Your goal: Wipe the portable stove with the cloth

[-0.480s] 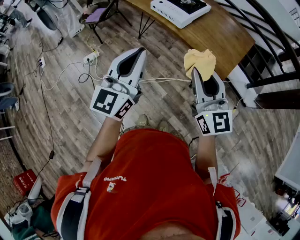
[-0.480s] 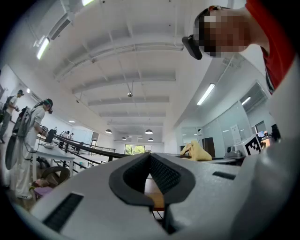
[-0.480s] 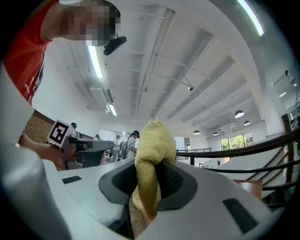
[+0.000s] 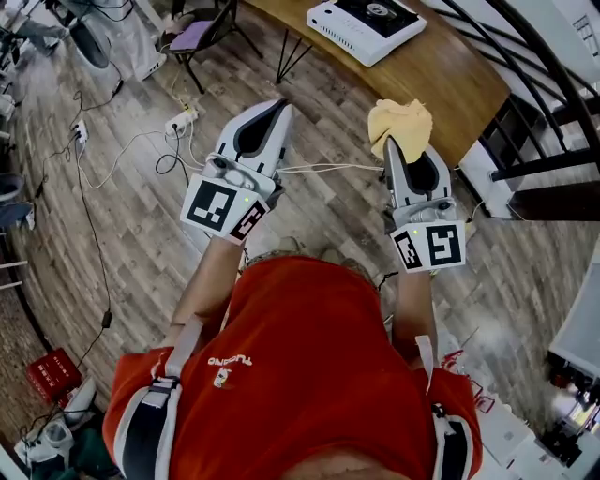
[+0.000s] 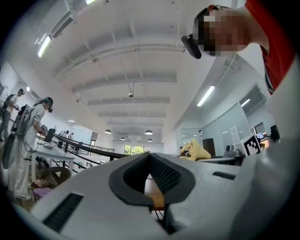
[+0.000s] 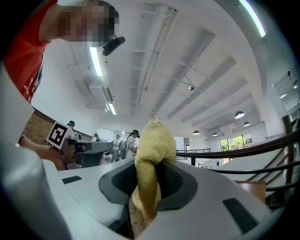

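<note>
The white portable stove (image 4: 366, 26) with a black top sits on the wooden table (image 4: 441, 75) at the top of the head view. My right gripper (image 4: 395, 142) is shut on a bunched yellow cloth (image 4: 400, 122), held in the air short of the table's near edge. In the right gripper view the cloth (image 6: 152, 154) stands up from between the closed jaws. My left gripper (image 4: 274, 108) is shut with nothing in it and hovers over the floor, left of the right one. In the left gripper view the cloth (image 5: 194, 150) shows to the right of the shut gripper (image 5: 151, 158).
A chair with a purple seat (image 4: 197, 33) stands left of the table. A power strip (image 4: 180, 116) and cables lie on the wooden floor. Black stair railings (image 4: 539, 84) rise at the right. A red crate (image 4: 52, 375) sits at the lower left. Several people stand far off.
Both grippers keep their places and the cloth stays gripped. Only the head view has shifted slightly, so the stove sits a little further right in the picture.
</note>
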`<state>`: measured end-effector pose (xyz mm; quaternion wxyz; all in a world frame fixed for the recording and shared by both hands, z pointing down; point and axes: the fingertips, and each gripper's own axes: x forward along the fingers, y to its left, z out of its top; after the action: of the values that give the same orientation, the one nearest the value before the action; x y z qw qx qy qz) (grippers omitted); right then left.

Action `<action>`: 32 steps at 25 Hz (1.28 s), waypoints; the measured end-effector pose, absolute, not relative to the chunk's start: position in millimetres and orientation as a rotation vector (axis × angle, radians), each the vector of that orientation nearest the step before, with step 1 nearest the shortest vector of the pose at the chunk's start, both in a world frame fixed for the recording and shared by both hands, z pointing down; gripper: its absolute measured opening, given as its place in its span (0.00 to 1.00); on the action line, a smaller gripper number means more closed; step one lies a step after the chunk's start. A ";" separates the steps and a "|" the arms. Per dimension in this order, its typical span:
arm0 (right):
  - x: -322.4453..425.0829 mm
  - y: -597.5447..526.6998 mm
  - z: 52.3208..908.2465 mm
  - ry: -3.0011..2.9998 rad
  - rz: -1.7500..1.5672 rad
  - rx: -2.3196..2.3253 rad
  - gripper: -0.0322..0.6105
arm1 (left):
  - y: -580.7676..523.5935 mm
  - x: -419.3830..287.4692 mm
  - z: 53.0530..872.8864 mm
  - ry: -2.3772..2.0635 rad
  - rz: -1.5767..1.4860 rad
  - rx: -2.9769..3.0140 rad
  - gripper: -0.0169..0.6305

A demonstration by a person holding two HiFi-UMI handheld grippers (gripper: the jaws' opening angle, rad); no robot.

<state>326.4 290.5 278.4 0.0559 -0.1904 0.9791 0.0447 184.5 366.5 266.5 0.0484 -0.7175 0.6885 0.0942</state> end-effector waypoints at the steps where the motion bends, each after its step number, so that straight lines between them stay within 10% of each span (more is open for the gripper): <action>1: 321.6 289.7 278.3 2.970 0.140 -0.585 0.22 | 365.9 179.4 267.0 2.093 0.288 -2.190 0.04; 32: 143.5 150.4 298.4 2.987 0.180 -0.639 0.22 | 220.3 9.1 305.1 2.102 0.169 -2.239 0.04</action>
<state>143.5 150.4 298.4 0.0411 -0.2086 0.9754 0.0588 9.1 220.3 305.1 0.0330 -0.7277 0.6829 0.0550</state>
